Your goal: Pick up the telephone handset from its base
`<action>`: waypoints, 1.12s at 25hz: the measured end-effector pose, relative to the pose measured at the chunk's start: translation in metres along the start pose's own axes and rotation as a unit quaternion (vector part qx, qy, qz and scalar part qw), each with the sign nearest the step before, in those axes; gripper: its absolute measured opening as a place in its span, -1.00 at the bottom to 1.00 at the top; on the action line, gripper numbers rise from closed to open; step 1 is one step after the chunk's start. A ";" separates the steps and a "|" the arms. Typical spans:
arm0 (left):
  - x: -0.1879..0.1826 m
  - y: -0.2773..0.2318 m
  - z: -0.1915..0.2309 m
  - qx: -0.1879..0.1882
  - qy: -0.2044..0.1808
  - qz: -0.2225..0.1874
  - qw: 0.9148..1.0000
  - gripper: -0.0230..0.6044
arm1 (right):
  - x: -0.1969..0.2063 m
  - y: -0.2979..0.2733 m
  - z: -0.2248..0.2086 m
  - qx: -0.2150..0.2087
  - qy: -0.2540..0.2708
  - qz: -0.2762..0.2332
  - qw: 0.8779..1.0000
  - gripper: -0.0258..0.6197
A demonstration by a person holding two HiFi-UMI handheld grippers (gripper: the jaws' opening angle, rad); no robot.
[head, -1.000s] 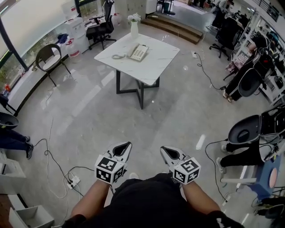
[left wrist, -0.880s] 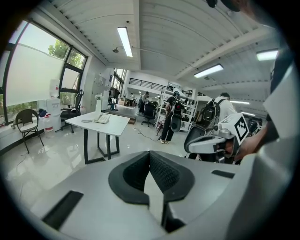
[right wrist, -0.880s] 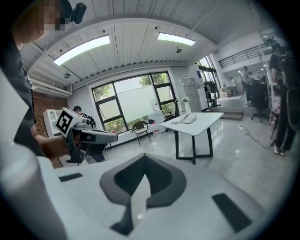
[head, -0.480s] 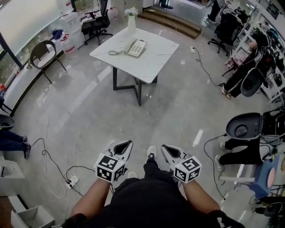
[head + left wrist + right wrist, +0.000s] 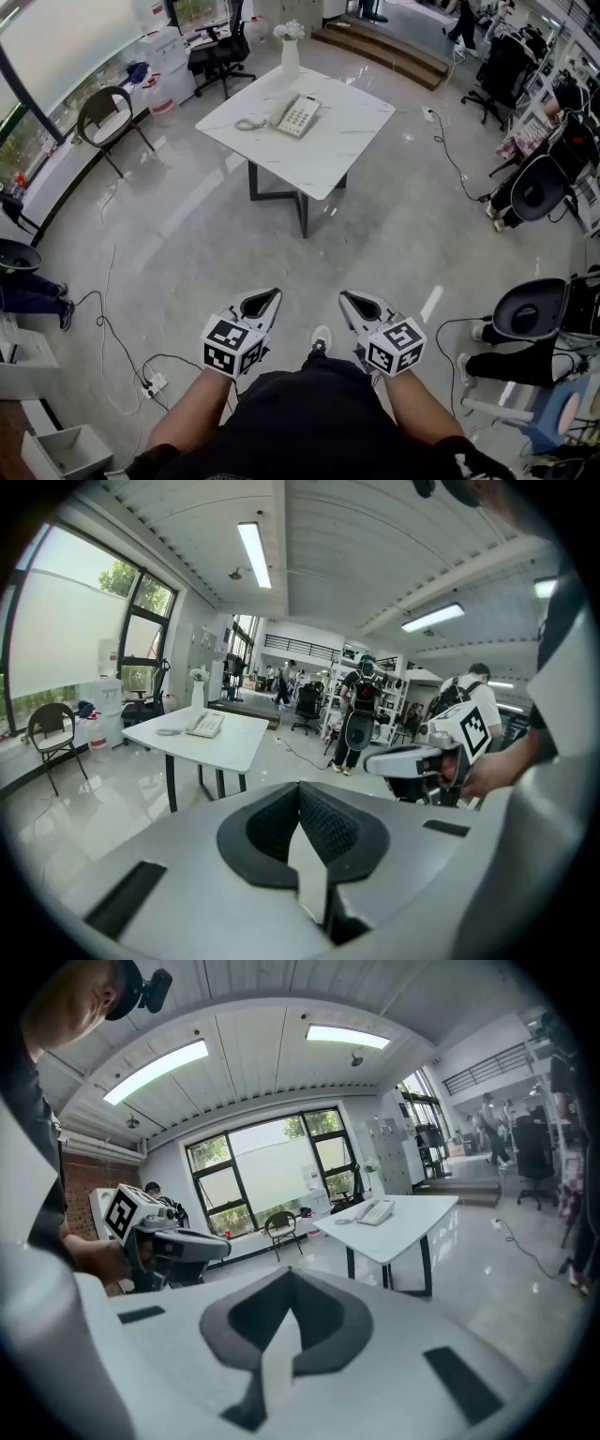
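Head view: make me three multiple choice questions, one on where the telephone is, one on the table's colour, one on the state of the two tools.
1. Where is the telephone?
A. On the floor
B. On the table
C. On a chair

2. What colour is the table top?
A. White
B. Black
C. Red

3. How do the left tool and the right tool stand?
A. Both wide open
B. Left shut on the handset
C. Both shut, holding nothing

Answers:
1 B, the telephone lies on the table top, far ahead of both tools.
2 A, the top is white, on dark legs.
3 C, each gripper view shows its jaws together with nothing between them.
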State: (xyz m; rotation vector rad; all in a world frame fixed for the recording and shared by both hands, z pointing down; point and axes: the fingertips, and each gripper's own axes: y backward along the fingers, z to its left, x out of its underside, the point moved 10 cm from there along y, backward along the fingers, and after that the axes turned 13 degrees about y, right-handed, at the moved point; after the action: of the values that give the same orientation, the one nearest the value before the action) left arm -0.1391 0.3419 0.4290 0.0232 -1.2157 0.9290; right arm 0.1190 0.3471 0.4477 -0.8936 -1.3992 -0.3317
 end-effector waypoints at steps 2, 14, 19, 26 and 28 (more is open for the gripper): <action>-0.015 -0.014 0.002 -0.012 0.003 -0.009 1.000 -0.92 | -0.004 -0.006 -0.020 -0.008 0.000 -0.003 1.000 -0.92; -0.039 -0.092 -0.013 -0.030 0.001 0.013 0.999 -0.92 | -0.004 -0.023 -0.101 -0.045 -0.007 0.003 0.999 -0.92; -0.043 -0.105 -0.011 -0.034 0.002 0.020 0.999 -0.92 | -0.001 -0.028 -0.115 -0.046 -0.017 0.005 0.999 -0.92; -0.049 -0.115 -0.001 -0.037 0.016 0.012 0.999 -0.92 | -0.003 -0.042 -0.126 -0.053 -0.012 0.016 0.998 -0.92; -0.052 -0.120 0.006 -0.037 0.020 0.011 0.999 -0.92 | -0.006 -0.049 -0.130 -0.051 -0.010 0.017 0.999 -0.92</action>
State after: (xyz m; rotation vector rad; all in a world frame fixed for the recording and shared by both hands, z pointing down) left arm -0.0716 0.2311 0.4435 -0.0676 -1.2137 0.9001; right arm 0.1762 0.2221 0.4694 -1.0049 -1.3948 -0.3719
